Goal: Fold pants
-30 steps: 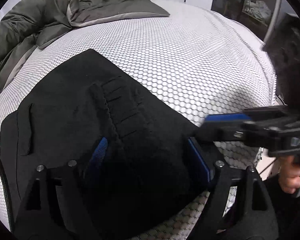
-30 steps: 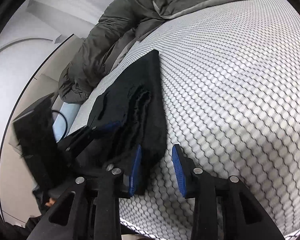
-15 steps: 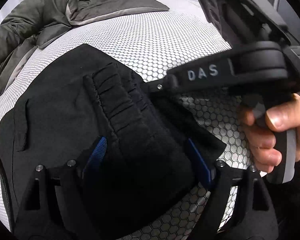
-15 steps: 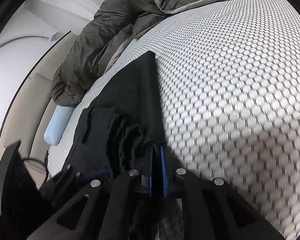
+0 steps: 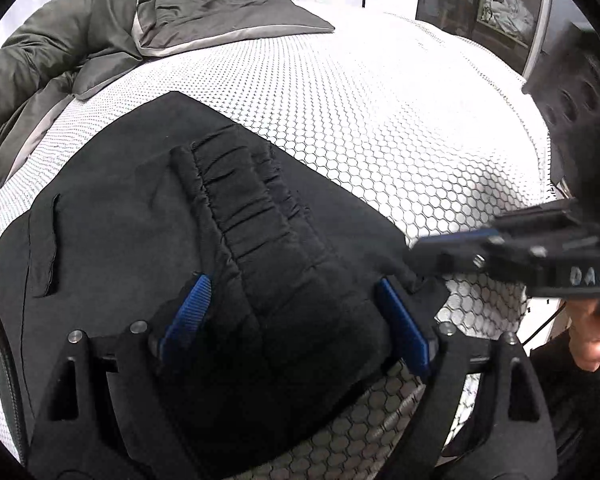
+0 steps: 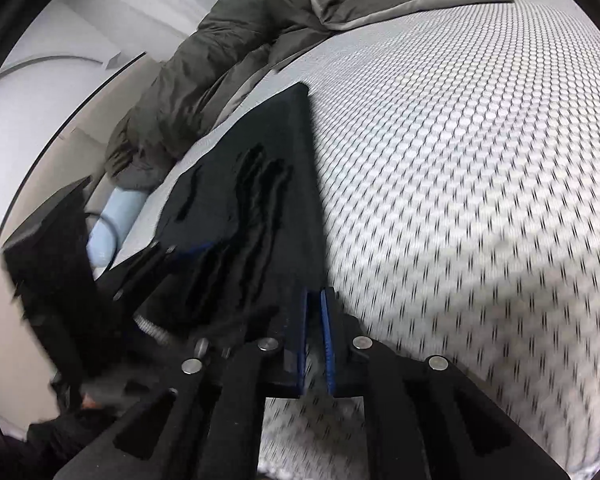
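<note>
Right gripper (image 6: 315, 320): blue pads pinched shut on near corner of black, soft-fabric folded pants (image 5: 148, 216), lying on white honeycomb-mesh bed cover (image 5: 380, 120). Left gripper (image 5: 296, 320): jaws opening, straddling elastic waistband (image 5: 248, 196). Limp, light; lift by edges.

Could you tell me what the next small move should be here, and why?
Probably close the left tongs on the pants. Their jaws are opening and straddle the near edge without pressing it, while the right tongs are shut at the adjacent corner, though cloth between them is unclear. Both ends need gripping to fold across the bed.
</note>
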A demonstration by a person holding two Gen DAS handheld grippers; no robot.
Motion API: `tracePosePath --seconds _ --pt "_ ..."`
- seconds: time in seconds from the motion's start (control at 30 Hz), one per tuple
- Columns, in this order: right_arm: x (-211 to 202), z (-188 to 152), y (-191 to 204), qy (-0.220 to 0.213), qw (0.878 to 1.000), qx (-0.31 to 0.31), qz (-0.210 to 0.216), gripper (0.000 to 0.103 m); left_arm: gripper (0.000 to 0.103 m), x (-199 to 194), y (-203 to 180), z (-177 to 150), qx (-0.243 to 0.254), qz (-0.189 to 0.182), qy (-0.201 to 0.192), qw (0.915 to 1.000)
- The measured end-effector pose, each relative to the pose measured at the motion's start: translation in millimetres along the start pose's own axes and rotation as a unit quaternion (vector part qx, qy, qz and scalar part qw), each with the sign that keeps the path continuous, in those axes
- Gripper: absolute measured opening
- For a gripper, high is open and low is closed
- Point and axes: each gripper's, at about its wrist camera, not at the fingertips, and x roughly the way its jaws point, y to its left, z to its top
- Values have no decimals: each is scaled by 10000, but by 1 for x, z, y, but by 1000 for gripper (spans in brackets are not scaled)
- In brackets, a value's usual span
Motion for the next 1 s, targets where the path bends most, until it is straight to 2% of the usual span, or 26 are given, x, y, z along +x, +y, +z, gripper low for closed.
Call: tracePosePath --seconds 0.07,0.13,0.23,0.27,0.3,0.33,0.4,0.43,0.5,0.57,0.63,0.7,0.73,0.77,0.8,0.87,0.97,1.0 --pt "-5 -4 8 17 9998 -174 -95 8 83 -10 3 1 -29 -119 38 9999" --pt "-8 0 9 -23 10000 -43 6 10 83 -36 16 3 -160 -362 -177 9991" --pt "-17 9 5 -55 9996 275 76 31 86 -75 52 -2 -430 -245 -585 9971" --pt "-18 13 5 -91 9994 272 176 46 88 -81 63 -7 -521 -138 -646 9965" --pt "-17 21 5 -162 9991 260 307 56 92 -87 80 -13 -637 35 -714 9954" --pt "-14 30 3 -278 9986 268 361 58 96 -92 101 -21 -755 245 -789 9937" --pt "0 47 1 -349 9979 199 504 58 96 -95 142 -37 -1113 680 -811 9881" --pt "12 53 -1 -227 9982 263 487 58 96 -95 165 -45 -1405 793 -731 9842" --pt "33 61 2 151 9983 320 468 58 96 -96 207 -60 -2001 811 -652 9742" --pt "44 66 20 272 9985 -21 470 59 96 -98 234 -72 -2364 756 -618 9667" --pt "48 69 38 242 9991 -262 232 65 96 -100 253 -84 -2693 648 -650 9587" --pt "49 70 52 141 9987 -467 170 83 96 -96 265 -94 -2887 426 -584 9547" --pt "49 68 54 173 9980 -591 152 86 96 -90 266 -97 -2901 383 -458 9551" --pt "53 66 57 235 9971 -718 63 87 95 -84 266 -99 -2872 432 -323 9564" --pt "65 64 61 396 9950 -899 -194 81 94 -78 265 -101 -2808 507 -175 9583" --pt "78 62 61 508 9916 -1070 -521 66 94 -74 263 -103 -2706 505 -193 9612" --pt "69 66 54 461 9929 -1064 -249 51 93 -81 269 -109 -2769 507 -179 9594" --pt "65 67 51 436 9940 -988 -189 51 90 -83 271 -111 -2802 511 -191 9584"
